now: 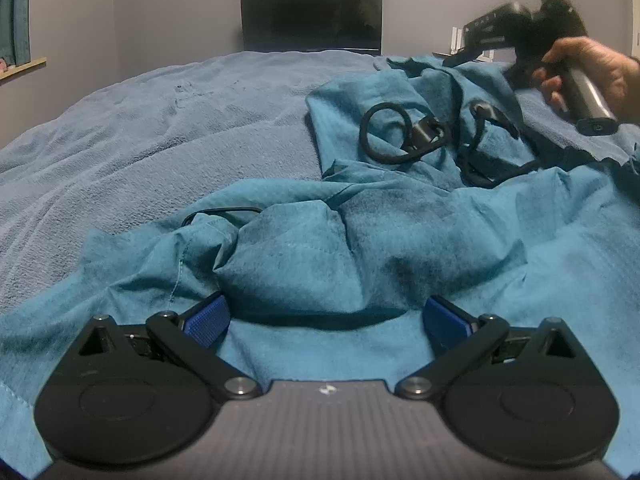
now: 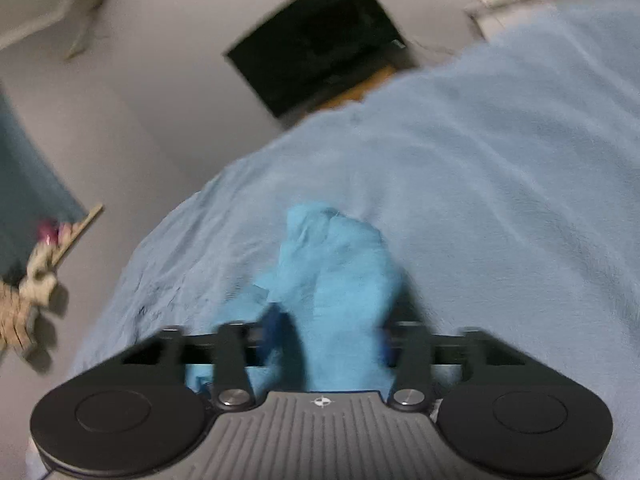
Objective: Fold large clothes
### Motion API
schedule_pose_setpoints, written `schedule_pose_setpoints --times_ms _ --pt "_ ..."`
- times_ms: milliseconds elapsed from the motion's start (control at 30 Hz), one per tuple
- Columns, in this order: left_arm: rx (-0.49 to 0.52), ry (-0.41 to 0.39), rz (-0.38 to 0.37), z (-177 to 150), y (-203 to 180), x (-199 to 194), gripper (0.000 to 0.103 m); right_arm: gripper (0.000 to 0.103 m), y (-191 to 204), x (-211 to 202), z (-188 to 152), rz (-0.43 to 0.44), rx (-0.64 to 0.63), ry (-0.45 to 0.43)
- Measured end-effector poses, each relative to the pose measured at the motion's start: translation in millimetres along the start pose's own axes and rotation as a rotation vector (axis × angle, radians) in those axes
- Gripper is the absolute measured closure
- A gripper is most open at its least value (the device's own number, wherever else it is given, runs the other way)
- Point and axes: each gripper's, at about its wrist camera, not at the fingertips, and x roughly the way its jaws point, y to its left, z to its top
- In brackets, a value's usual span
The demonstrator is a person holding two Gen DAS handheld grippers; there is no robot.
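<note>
Teal garment [image 1: 360, 240] lies crumpled across the blue bedspread [image 1: 160, 120], bunched in ridges, far from flat. Black cords [image 1: 400, 136] with a toggle sit on its upper part, maybe a hood or waist drawstring; cannot tell which.

Left gripper [image 1: 326, 322] low over the near edge of the cloth, jaws spread wide, a ridge of fabric between the blue pads [image 1: 208, 322] but not pinched.

Right gripper [image 2: 326, 340] tilted, view blurred. Jaws drawn in on a wad of the teal fabric, which sticks up between them: it grips the cloth. In the left view, a hand [image 1: 592, 76] holds this tool over the garment's far right side.

Step in hand, as I judge it: spreading the garment out, before any fold.

Next move calls for the left jaws to close on the near edge, then both to pull apart to draw the cloth flat. Mind the cords.
</note>
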Motion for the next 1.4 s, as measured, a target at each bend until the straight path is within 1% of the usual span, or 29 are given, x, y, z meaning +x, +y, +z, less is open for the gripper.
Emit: schedule_pose_setpoints --times_ms 33,100,167,233,300,367,400,433,467,533,567,667,733,800,867,933,967,1000,1033,1067,1100,1200,1233,1300,1333,1400 --pt "-0.001 0.0 -0.001 0 0 0 0.0 0.087 7 -6 -2 0.022 -0.03 -0.01" --pt "-0.002 0.002 -0.003 1 1 1 0.0 0.092 19 -29 -5 0.095 -0.079 -0.055" --pt "-0.005 0.004 -0.004 2 1 1 0.0 0.094 30 -57 -9 0.16 -0.124 -0.094" --pt "-0.006 0.005 -0.005 2 1 1 0.0 0.095 40 -93 -17 0.235 -0.165 -0.126" --pt "-0.007 0.005 -0.005 3 1 1 0.0 0.096 51 -133 -35 0.302 -0.205 -0.152" --pt "-0.01 0.0 -0.005 3 1 -2 0.0 0.097 61 -170 -58 0.332 -0.258 -0.154" --pt "-0.015 -0.009 -0.006 4 2 -5 0.0 0.097 66 -188 -73 0.332 -0.279 -0.151" --pt "-0.026 -0.027 0.004 5 4 -12 0.0 0.097 69 -203 -88 0.327 -0.302 -0.152" --pt "-0.039 -0.054 0.033 7 6 -21 0.0 0.097 73 -216 -103 0.319 -0.325 -0.149" --pt "-0.07 -0.12 0.12 8 12 -45 0.0 0.097 83 -243 -134 0.279 -0.411 -0.147" --pt "-0.098 -0.14 0.14 10 18 -57 0.0 0.097 86 -254 -149 0.265 -0.445 -0.137" --pt "-0.218 -0.144 0.124 12 41 -89 0.0 0.097 89 -277 -192 0.208 -0.518 -0.102" --pt "-0.267 -0.161 0.133 10 51 -111 0.0 0.096 92 -291 -218 0.163 -0.572 -0.065" --pt "-0.267 -0.172 0.148 10 56 -130 0.0 0.095 92 -300 -244 0.08 -0.654 -0.033" --pt "-0.242 -0.18 0.161 10 56 -148 0.0 0.087 93 -305 -263 0.004 -0.691 -0.008" --pt "-0.229 -0.197 0.169 8 55 -166 0.0 0.076 87 -312 -274 -0.05 -0.656 0.021" --pt "-0.229 -0.202 0.167 7 54 -176 0.0 0.073 85 -320 -281 -0.067 -0.63 0.029" --pt "-0.231 -0.208 0.159 6 55 -184 0.0 0.066 83 -327 -284 -0.075 -0.617 0.033" --pt "-0.232 -0.211 0.151 6 54 -193 0.0 0.063 83 -330 -286 -0.084 -0.608 0.036" --pt "-0.23 -0.209 0.14 5 53 -201 0.0 0.062 81 -337 -288 -0.094 -0.6 0.035" --pt "-0.227 -0.206 0.128 4 52 -207 0.0 0.061 73 -350 -282 -0.098 -0.588 0.03" --pt "-0.224 -0.196 0.087 0 49 -222 0.0 0.056 68 -369 -279 -0.104 -0.529 0.011" --pt "-0.225 -0.191 0.067 -1 46 -225 0.0 0.054 66 -368 -270 -0.108 -0.501 0.009" --pt "-0.223 -0.18 0.019 -2 40 -225 0.0 0.051 62 -374 -264 -0.092 -0.424 0.011" --pt "-0.211 -0.176 -0.004 -2 35 -225 0.0 0.048 58 -363 -256 -0.083 -0.392 0.008" --pt "-0.16 -0.17 -0.036 -4 22 -226 0.0 0.044 57 -362 -252 -0.072 -0.33 0.003"
